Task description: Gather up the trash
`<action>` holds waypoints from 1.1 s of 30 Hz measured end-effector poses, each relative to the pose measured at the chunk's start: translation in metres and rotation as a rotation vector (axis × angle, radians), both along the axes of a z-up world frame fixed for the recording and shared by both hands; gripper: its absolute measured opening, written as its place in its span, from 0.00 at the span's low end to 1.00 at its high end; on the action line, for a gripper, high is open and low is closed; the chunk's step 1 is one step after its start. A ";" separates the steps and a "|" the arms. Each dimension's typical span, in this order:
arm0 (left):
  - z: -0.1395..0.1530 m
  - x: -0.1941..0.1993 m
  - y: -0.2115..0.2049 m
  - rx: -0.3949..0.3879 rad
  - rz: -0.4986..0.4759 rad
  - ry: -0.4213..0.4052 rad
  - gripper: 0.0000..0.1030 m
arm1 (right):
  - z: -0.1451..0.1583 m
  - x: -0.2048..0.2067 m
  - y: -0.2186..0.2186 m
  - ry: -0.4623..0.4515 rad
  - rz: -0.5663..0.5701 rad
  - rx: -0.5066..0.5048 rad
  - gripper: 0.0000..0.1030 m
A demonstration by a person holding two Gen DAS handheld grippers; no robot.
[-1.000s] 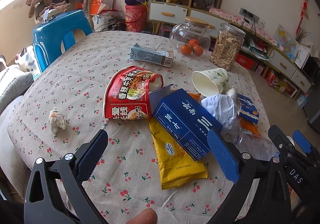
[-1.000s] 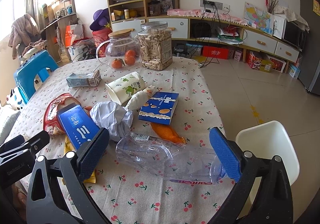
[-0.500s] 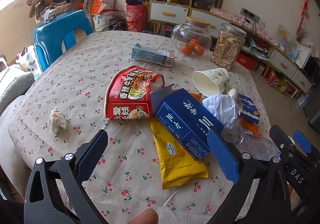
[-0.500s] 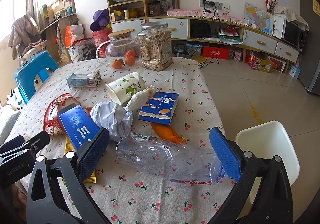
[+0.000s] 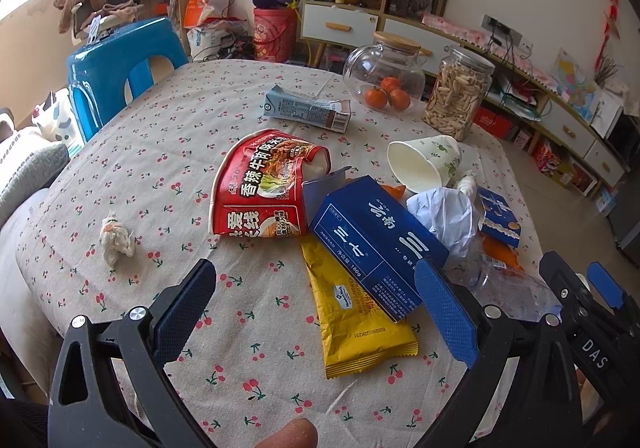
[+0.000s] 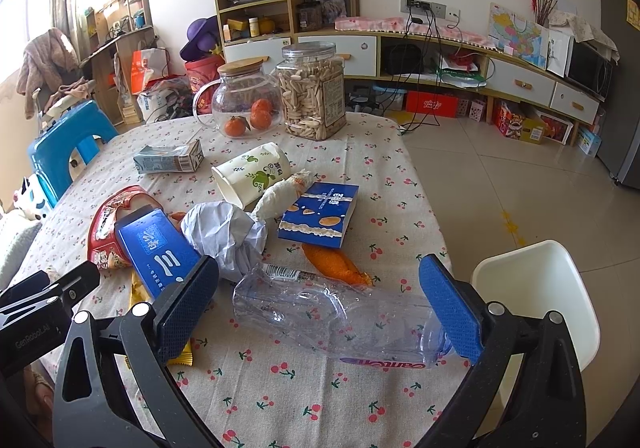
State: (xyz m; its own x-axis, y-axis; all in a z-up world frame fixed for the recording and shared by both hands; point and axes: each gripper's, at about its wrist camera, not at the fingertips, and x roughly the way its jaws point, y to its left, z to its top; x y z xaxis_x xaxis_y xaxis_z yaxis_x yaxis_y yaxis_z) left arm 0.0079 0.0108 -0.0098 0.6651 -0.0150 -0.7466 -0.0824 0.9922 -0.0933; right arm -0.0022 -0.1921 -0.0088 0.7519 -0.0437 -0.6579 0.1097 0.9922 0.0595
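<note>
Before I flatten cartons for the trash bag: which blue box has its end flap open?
The large blue box lying on the yellow wrapper; its flap stands up beside the red noodle bowl. The smaller cookie box looks closed.

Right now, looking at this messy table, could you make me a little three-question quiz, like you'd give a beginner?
1. True or false: the right gripper is shut on the clear plastic bottle.
2. What lies partly under the big blue box? A) yellow snack wrapper B) paper cup C) milk carton
3. Fill in: the round glass jar with the wooden lid holds small orange ____.

Key:
1. False. Its jaws stand wide open; the bottle lies on the tablecloth in front of them.
2. A.
3. Fruits, three of them, like mandarins.
</note>
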 end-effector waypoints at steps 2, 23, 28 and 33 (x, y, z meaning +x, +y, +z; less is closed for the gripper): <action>0.000 0.000 0.001 -0.001 0.001 0.001 0.94 | 0.000 0.000 0.000 -0.001 -0.001 -0.001 0.93; -0.016 0.013 0.058 0.048 0.249 0.083 0.94 | 0.000 -0.001 0.000 -0.005 0.005 0.025 0.93; -0.015 0.018 0.115 0.061 0.425 0.080 0.94 | 0.002 0.001 0.000 0.002 0.015 0.039 0.93; -0.022 0.028 0.150 -0.001 0.478 0.102 0.94 | 0.003 0.005 0.002 0.005 0.022 0.055 0.93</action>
